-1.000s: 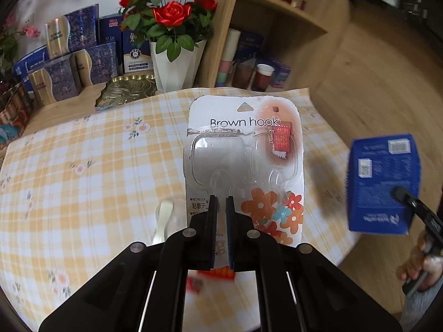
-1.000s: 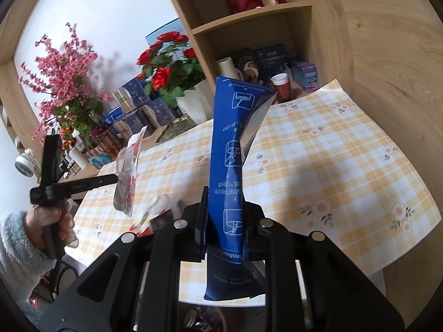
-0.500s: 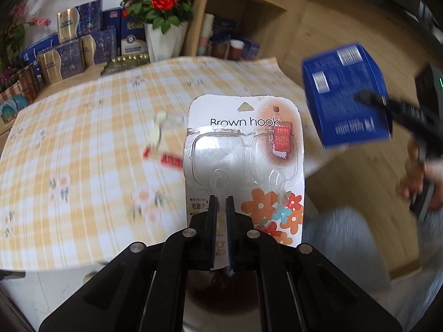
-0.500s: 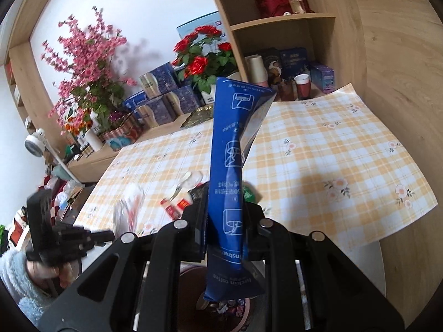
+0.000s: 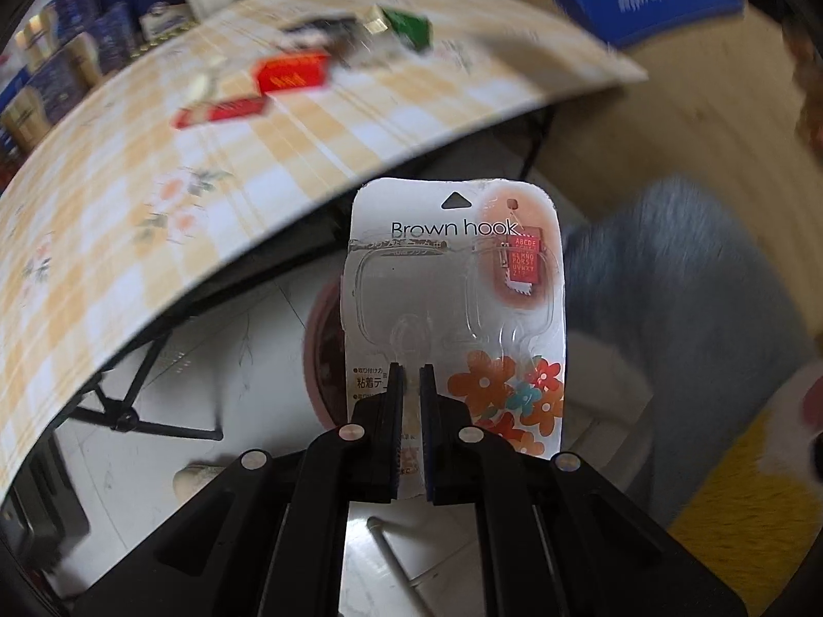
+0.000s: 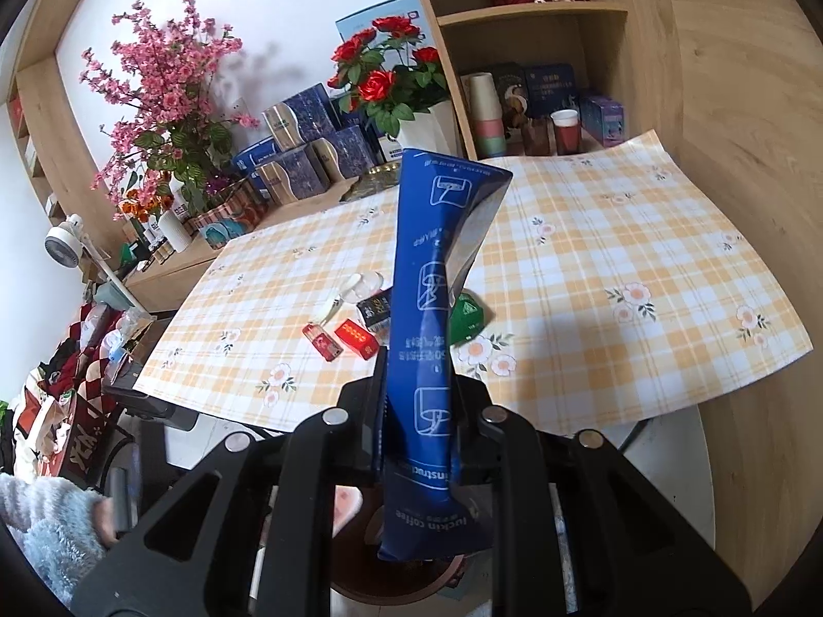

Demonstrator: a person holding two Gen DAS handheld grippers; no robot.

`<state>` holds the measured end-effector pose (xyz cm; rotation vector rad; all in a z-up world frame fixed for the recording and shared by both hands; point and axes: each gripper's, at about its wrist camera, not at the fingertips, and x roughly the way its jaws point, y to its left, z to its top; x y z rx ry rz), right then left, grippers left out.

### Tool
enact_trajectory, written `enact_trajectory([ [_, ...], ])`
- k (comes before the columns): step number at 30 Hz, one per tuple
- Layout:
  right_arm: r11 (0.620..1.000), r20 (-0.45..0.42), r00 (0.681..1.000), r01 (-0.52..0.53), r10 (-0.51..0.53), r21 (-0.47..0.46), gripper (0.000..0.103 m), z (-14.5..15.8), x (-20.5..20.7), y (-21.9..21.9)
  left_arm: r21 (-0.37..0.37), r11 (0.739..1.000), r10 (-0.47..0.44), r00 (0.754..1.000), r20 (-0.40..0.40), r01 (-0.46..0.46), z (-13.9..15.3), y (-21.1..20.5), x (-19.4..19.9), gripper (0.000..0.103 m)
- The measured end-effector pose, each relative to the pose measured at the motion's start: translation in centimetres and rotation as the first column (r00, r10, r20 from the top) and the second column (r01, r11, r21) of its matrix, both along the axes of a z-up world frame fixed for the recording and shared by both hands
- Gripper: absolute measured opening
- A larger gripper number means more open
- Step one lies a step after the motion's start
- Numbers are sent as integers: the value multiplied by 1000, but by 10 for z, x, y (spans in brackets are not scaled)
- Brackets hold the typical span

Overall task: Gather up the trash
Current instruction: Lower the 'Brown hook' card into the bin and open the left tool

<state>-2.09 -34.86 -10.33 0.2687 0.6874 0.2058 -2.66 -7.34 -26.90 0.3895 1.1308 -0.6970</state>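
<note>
Left gripper (image 5: 410,378) clamps the "Brown hook" card (image 5: 458,277); right gripper (image 6: 417,391) clamps the blue "luckin coffee" box (image 6: 427,308)

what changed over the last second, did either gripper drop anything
Nothing was dropped. The left gripper carried the hook pack off the table, out past its edge and down over the bin on the floor. The right gripper pulled the blue box back toward the near edge, above the same bin. Both stay clamped; the small trash on the table lies where it was.
</note>
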Motion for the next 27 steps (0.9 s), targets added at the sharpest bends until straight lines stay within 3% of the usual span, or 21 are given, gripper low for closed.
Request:
enact_trajectory([
  [6,1000,-34,999,28,-28,12,20,-9,0,-12,97,993,-52,993,-102,62,-58,-26,9,7],
  [12,998,-57,997,54,-53,22,20,-19,-3,-22,144,989,66,965,-252,-30,-117,-32,38,7],
  [16,997,-75,995,67,-65,23,20,-25,-5,-27,170,982,124,957,-261,-80,-137,-34,48,8],
  [17,997,-80,995,69,-67,22,20,-26,-5,-28,166,981,144,958,-248,-105,-139,-32,51,12],
  [18,997,-87,994,70,-68,23,20,-28,-6,-28,159,980,158,955,-250,-120,-139,-29,52,27],
  [20,998,-95,993,67,-64,21,20,-31,-7,-26,129,979,188,949,-252,-160,-133,-23,57,47],
  [22,998,-104,993,54,-52,21,20,-34,-8,-24,81,981,192,952,-239,-177,-118,-16,58,49],
  [25,1000,-127,992,24,-25,-9,20,-39,-9,-14,11,979,202,958,-202,-204,-82,-3,57,59],
  [27,1000,-139,990,-21,21,-2,20,-44,-12,-4,-68,970,222,962,-161,-235,-53,10,53,74],
])
